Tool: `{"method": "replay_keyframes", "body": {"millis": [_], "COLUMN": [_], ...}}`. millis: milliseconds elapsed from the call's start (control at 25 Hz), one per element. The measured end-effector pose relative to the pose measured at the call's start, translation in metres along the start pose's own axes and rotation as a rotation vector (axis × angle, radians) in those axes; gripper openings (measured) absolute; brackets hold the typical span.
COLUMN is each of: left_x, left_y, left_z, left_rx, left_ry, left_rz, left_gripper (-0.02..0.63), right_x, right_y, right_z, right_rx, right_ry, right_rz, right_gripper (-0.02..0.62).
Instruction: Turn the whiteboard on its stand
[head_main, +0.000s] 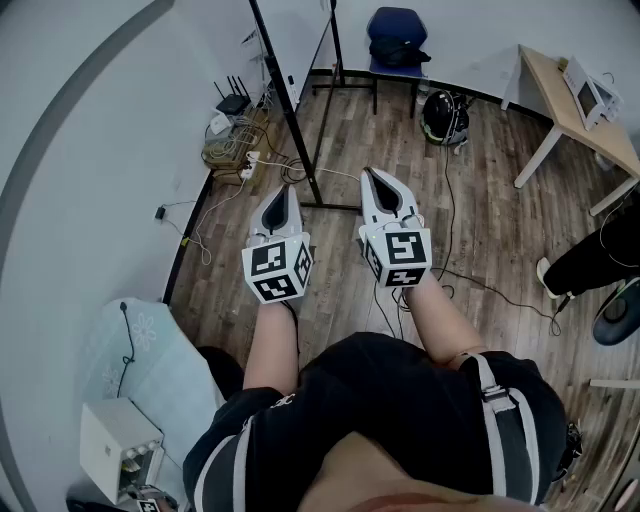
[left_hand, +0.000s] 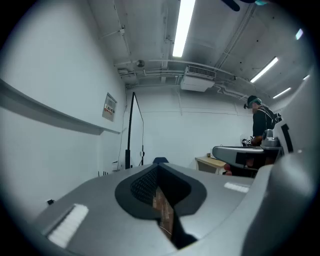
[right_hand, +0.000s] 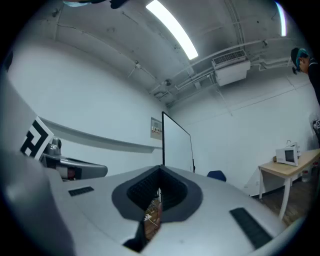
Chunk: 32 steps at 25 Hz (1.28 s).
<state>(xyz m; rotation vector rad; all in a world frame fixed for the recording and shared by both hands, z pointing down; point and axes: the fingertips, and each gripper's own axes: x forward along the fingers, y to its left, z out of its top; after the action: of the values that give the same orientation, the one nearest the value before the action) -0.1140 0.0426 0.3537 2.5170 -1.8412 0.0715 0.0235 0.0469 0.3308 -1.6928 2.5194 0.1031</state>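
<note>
- The whiteboard (head_main: 290, 110) stood on its black stand on the wood floor (head_main: 480, 230), seen almost edge-on, ahead of both grippers and apart from them.
- In the right gripper view its frame (right_hand: 176, 142) rose straight beyond the jaw tips, untouched.
- The left gripper (head_main: 283, 190) had its jaws closed together with nothing between them, pointing toward the stand's foot.
- The right gripper (head_main: 373, 174) was likewise closed and empty, just beside the left.
- A blue chair (head_main: 397, 30) stood behind the stand by the wall.
</note>
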Motion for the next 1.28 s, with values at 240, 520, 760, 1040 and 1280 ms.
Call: {"method": "replay_keyframes", "body": {"millis": [240, 520, 760, 1040, 1280], "left_x": [0.004, 0.018, 0.035, 0.057, 0.081], "left_y": [-0.012, -0.032, -0.055, -0.064, -0.040], "left_z": [-0.003, -0.009, -0.022, -0.029, -0.031], "left_rx": [0.008, -0.004, 0.021, 0.014, -0.008], "left_ry": [0.010, 0.024, 0.057, 0.065, 0.032], "left_rz": [-0.004, 0.015, 0.027, 0.055, 0.072], "left_gripper": [0.006, 0.006, 0.006, 0.006, 0.006], "right_x": [-0.003, -0.007, -0.009, 0.001, 0.034], "right_y": [-0.005, -0.028, -0.054, -0.077, -0.076], "right_z": [-0.001, -0.011, -0.027, -0.039, -0.047], "right_rx": [0.010, 0.011, 0.031, 0.043, 0.040], "right_ry": [-0.002, 0.014, 0.032, 0.052, 0.051], "right_rz": [0.030, 0.056, 0.068, 0.075, 0.094], "right_gripper": [-0.008, -0.008, -0.008, -0.008, -0.008]}}
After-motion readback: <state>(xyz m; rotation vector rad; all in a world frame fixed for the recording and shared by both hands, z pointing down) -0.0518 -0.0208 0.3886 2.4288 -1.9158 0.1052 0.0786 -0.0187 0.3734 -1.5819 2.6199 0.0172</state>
